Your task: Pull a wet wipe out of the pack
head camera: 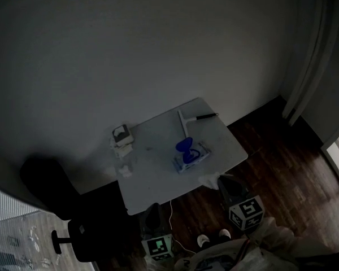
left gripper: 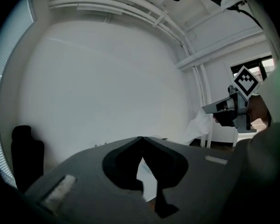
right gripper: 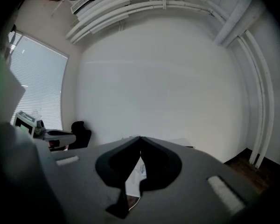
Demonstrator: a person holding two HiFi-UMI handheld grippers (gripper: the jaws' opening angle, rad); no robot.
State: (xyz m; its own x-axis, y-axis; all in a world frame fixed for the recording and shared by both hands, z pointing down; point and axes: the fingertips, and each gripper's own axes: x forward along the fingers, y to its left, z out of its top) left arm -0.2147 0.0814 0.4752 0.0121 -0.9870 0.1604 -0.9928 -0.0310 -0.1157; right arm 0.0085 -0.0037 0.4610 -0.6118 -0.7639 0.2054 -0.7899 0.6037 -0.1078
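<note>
Wet wipe at table front edge

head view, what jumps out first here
The white table stands out against the dark floor, a wipe pack with its blue lid up near its middle. At the table's near edge the right gripper holds a white wipe.

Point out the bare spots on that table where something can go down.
Barest is the near part of the table, in front of the wipes pack. Also free: the middle strip between the small stack and the black-handled tool, and the right corner beyond the pack. Crowded: the left edge, with the stack and a crumpled wipe.
</note>
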